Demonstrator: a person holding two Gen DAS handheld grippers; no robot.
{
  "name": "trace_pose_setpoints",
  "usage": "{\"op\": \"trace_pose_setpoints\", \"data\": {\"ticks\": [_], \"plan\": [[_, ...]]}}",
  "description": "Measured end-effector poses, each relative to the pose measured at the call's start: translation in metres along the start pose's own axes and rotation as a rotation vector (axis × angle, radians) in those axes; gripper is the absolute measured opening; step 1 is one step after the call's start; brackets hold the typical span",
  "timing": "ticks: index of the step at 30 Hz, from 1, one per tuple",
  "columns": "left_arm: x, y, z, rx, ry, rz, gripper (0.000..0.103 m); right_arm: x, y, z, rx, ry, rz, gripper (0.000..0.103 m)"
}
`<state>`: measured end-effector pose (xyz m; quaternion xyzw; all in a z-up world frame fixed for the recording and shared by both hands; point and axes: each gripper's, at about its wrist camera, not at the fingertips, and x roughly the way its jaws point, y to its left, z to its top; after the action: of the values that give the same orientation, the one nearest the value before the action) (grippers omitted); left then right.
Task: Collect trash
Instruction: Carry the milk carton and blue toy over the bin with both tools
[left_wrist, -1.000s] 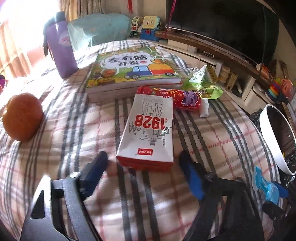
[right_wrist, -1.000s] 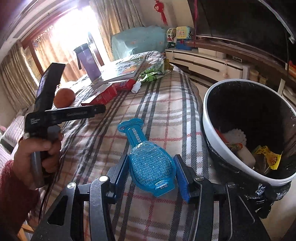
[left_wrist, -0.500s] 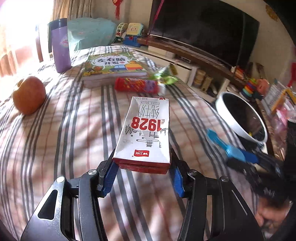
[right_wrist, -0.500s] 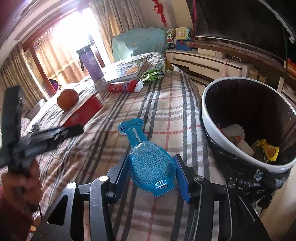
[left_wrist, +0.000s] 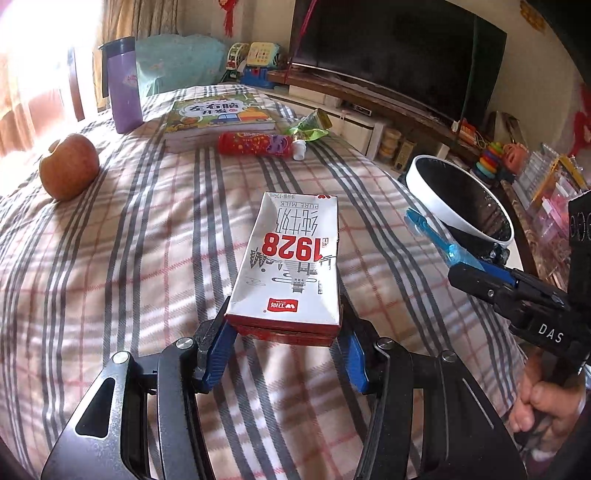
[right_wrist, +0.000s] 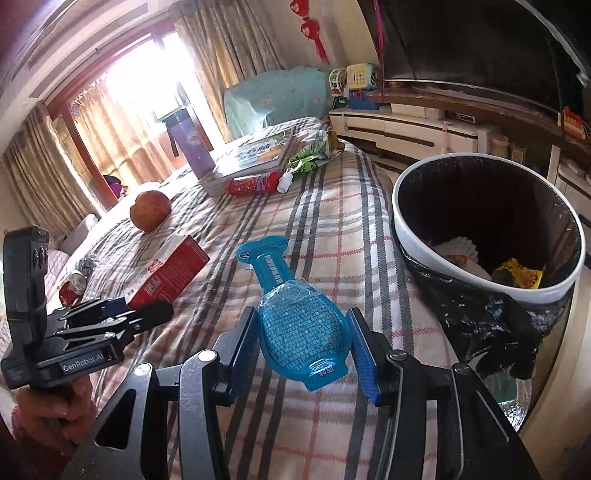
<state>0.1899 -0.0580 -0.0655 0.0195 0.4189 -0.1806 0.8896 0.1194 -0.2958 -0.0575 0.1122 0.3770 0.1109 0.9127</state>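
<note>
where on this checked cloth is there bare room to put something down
The widest bare patch of the cloth lies between the apple, the red tube and the milk carton. A narrower strip runs between the carton and the bin. The far end is crowded: book, purple flask, green wrapper.

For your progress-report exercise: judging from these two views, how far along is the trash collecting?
Done: the bin already holds some wrappers. In hand: the left gripper is shut on the 1928 milk carton, and the right gripper is shut on the blue plastic blister pack; neither is in the bin yet. Left: the red tube and green wrapper beside the book still lie on the bed.
</note>
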Motion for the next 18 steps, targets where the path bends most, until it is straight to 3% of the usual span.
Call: {"op": "trace_pose_setpoints", "data": {"ticks": [18], "plan": [[-0.017, -0.023, -0.01, 0.049, -0.028, 0.023, 0.051, -0.017, 0.004, -0.01, 0.011, -0.03, 0.007, 0.05]]}}
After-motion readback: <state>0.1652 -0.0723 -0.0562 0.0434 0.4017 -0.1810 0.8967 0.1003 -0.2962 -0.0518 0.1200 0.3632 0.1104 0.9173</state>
